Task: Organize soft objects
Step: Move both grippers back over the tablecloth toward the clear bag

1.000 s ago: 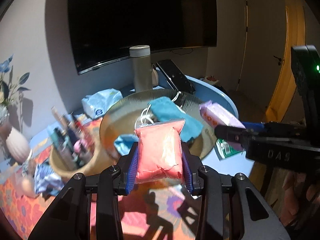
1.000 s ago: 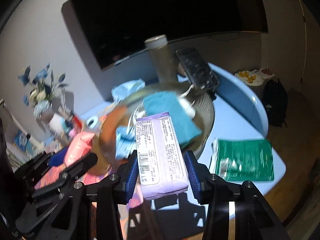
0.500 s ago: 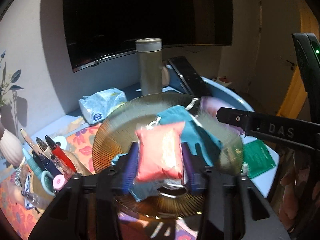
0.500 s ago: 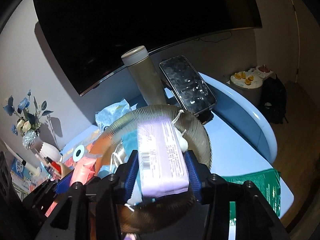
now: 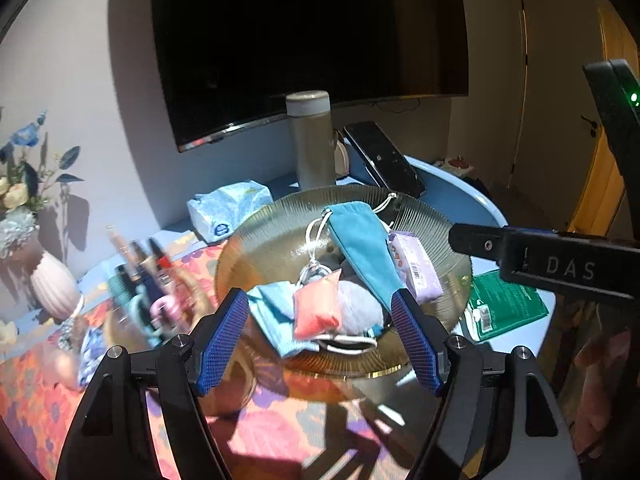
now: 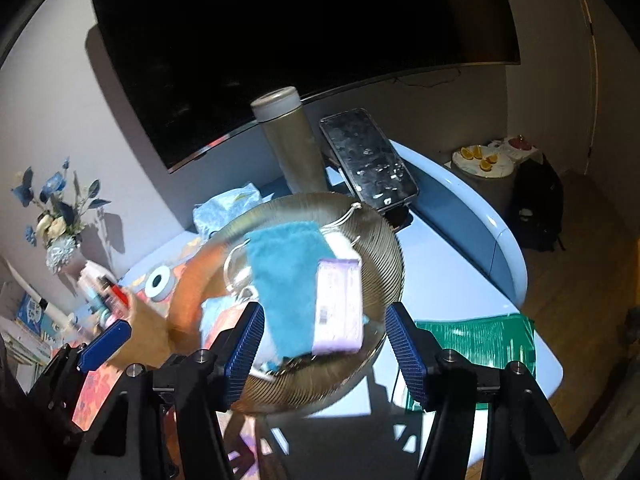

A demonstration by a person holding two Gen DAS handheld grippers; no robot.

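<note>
Behind everything hangs a big dark screen (image 5: 308, 48) on the wall, and below it a pale blue tabletop (image 6: 452, 248) carries the clutter. Biggest item on it is the ribbed glass bowl (image 5: 256, 248), and that is where both loads have just landed! A second ago the left gripper (image 5: 320, 320) pinched the pink pouch (image 5: 316, 308) and the right gripper (image 6: 324, 334) pinched the lilac tissue pack (image 6: 340, 308); now both packets lie loose in the bowl, the pouch at the near side beside a grey fluffy thing (image 5: 358, 310), the tissue pack on the right against the teal drawstring bag (image 5: 360, 252). The left gripper's fingers are spreading, nothing pressed between them; the right's stand apart, clear of the pack. Two more soft items sorted, it seems, while the blue-white tissue packet (image 5: 228, 210) and the green packet (image 6: 476, 340) wait outside the bowl.

Writing: "DAS" reads in pale letters on the right gripper's body in the left view. The tissue pack shows a barcode, its print too small to read.
</note>
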